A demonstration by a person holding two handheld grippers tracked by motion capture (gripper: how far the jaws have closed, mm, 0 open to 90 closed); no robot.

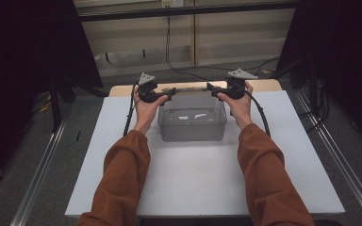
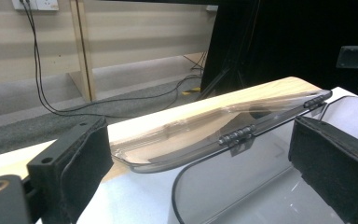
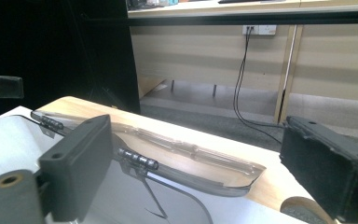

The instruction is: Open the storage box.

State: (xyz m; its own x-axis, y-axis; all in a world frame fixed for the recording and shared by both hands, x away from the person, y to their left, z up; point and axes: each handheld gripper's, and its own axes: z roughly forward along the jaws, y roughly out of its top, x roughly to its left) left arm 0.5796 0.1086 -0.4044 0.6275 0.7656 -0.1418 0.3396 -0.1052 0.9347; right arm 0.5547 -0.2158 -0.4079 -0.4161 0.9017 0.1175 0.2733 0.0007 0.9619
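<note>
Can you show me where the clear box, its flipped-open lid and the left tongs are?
clear box point(image 1: 192, 133), high view, on its front wall.
lid point(image 2: 200, 135), left gripper view, on the middle of the clear panel.
left tongs point(image 1: 171, 93), high view, between the tips of its two jaws.

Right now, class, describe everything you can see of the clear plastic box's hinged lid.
The clear plastic hinged lid is thin, see-through and rounded at its corners, with a moulded ridge along it. Two dark hinges join it to the rear rim of the clear plastic box. It is swung fully open, lying back over the table's wooden far edge. Neither gripper's fingers press on it.
</note>
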